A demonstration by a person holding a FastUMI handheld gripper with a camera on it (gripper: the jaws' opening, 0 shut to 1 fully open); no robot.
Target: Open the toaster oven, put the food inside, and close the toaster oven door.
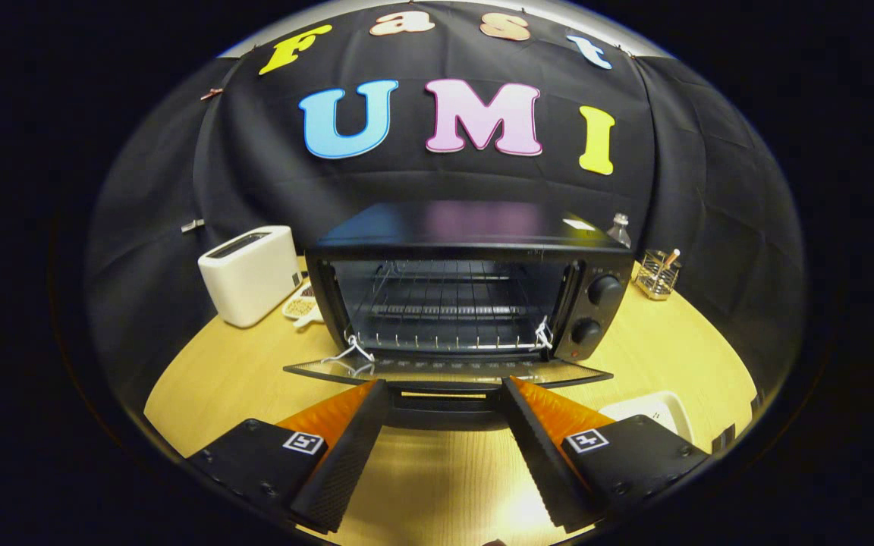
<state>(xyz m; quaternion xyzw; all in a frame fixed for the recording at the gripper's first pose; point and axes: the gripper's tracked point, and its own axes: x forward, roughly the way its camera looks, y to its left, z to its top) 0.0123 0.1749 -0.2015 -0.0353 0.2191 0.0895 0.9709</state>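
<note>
Gripper [444, 390] fingers stand spread apart, grasping nothing, tips at the handle of the toaster oven door [448, 371], which lies folded down flat. At twelve o'clock beyond them, the toaster oven [467, 288] stands open, its rack [448, 311] bare.

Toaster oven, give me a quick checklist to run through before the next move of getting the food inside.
1. Door fully down: ok, it lies flat in front of the toaster oven.
2. Rack free: ok, bare wires, nothing on it.
3. Gripper free to pick up: ok, fingers spread wide with nothing between them, their tips at the door's handle.
4. Food located: cannot tell; a white dish peeks out past the right finger, contents hidden.
5. Table around the door clear: ok; the white toaster and the small dish beside it sit back to the left.
</note>
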